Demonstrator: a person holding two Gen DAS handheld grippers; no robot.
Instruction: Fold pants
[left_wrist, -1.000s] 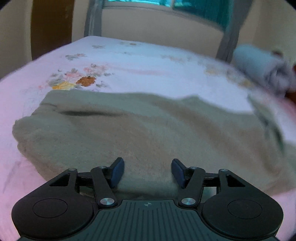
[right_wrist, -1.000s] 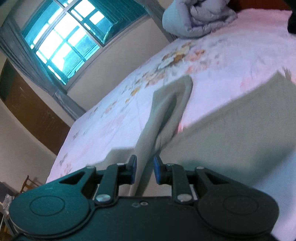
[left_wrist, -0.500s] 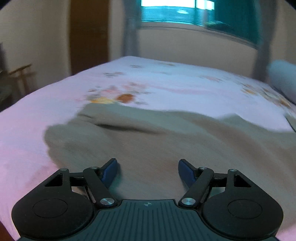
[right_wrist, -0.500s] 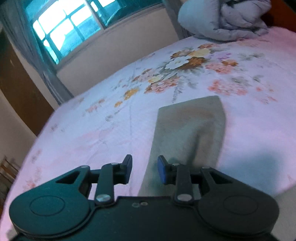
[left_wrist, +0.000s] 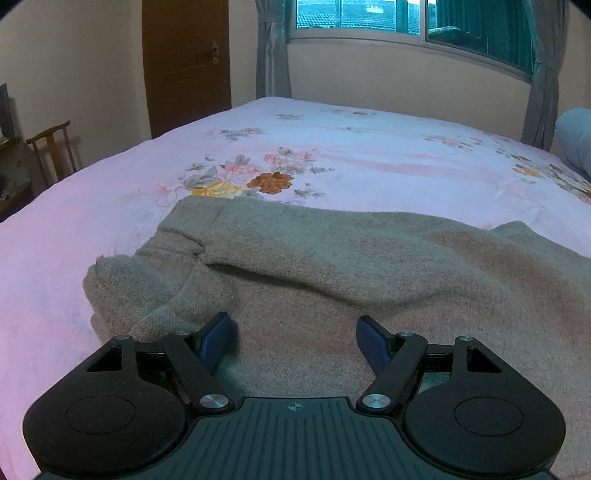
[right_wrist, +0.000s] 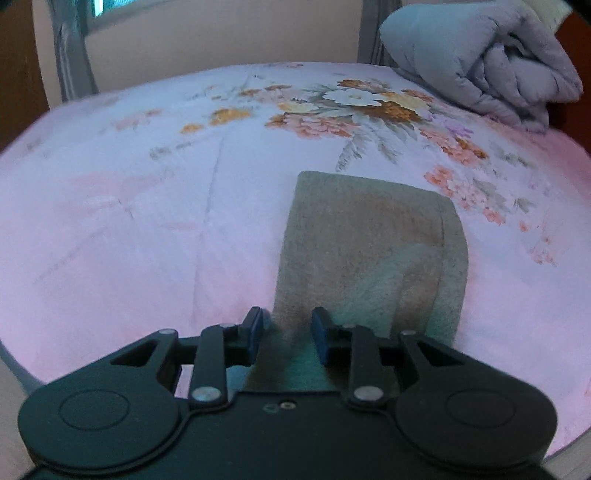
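Note:
Grey-beige pants (left_wrist: 351, 273) lie on the pink floral bed sheet (left_wrist: 332, 162), waistband end bunched at the left. My left gripper (left_wrist: 295, 338) is open and empty, low over the fabric. In the right wrist view a folded leg end (right_wrist: 373, 243) lies flat on the sheet (right_wrist: 147, 184). My right gripper (right_wrist: 287, 334) is open, its fingers straddling the leg's near left edge without gripping it.
A rolled grey quilt (right_wrist: 484, 55) lies at the far right of the bed. Beyond the bed are a window with grey curtains (left_wrist: 406, 22) and a brown door (left_wrist: 184, 62). A wooden chair (left_wrist: 51, 151) stands left of the bed.
My right gripper let go of the leg, which now lies flat on the sheet, and opened. My left gripper opened wider and the view rose to show the room.

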